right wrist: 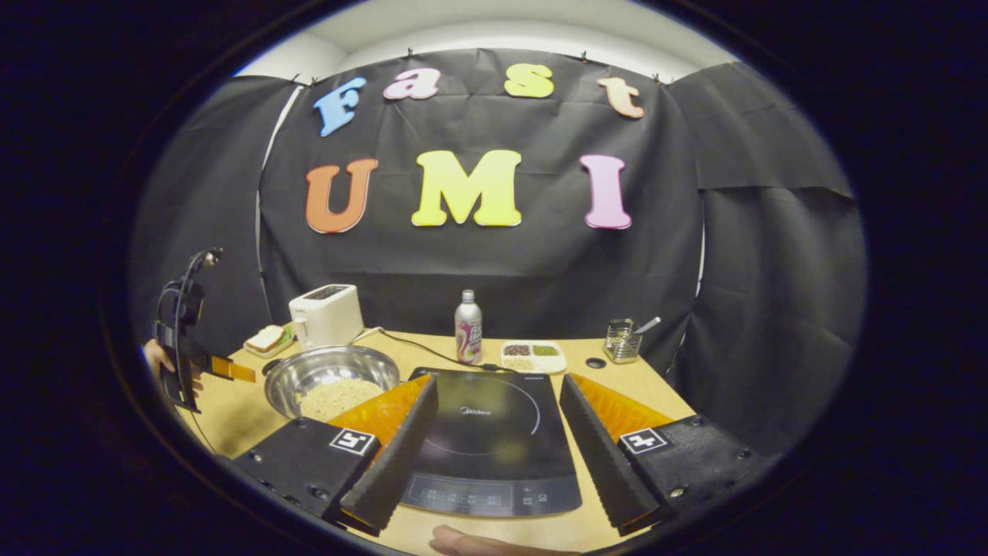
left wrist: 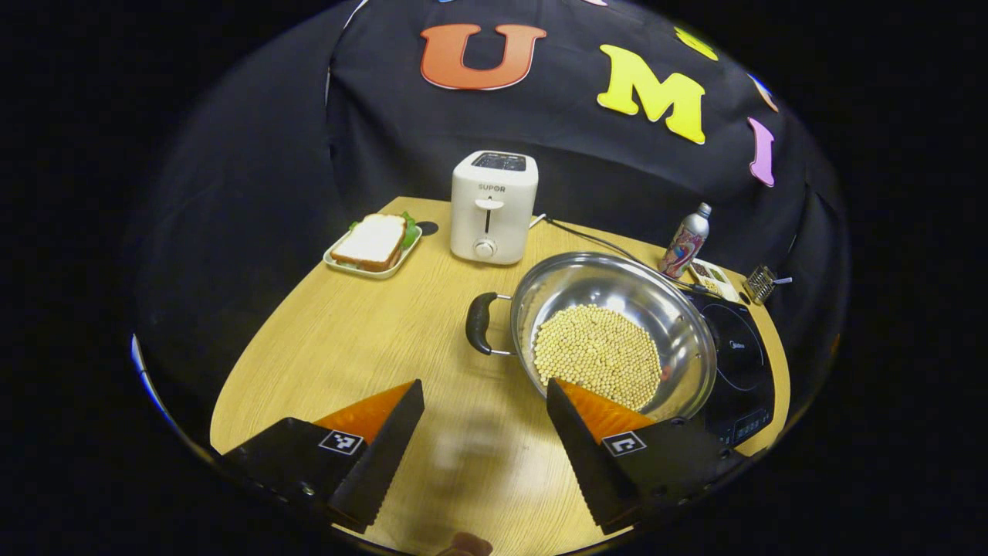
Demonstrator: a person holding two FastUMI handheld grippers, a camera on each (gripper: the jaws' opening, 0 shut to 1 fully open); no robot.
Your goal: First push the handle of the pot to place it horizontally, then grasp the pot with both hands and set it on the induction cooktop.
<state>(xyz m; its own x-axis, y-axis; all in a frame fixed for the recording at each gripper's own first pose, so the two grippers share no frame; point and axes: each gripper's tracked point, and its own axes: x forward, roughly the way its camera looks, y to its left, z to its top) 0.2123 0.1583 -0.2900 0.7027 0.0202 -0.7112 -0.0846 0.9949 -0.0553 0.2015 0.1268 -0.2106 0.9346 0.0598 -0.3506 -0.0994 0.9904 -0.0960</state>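
Steel pot (left wrist: 617, 324) holding pale beans (left wrist: 598, 355)

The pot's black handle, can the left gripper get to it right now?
Probably yes. The left gripper is open over bare table, and the handle sticks out of the pot just ahead, with nothing between them. The toaster and sandwich plate stand farther back.

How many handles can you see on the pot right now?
1: a black loop handle on the pot at its left side in the left gripper view, toward the toaster. An opposite handle may be hidden by the rim.
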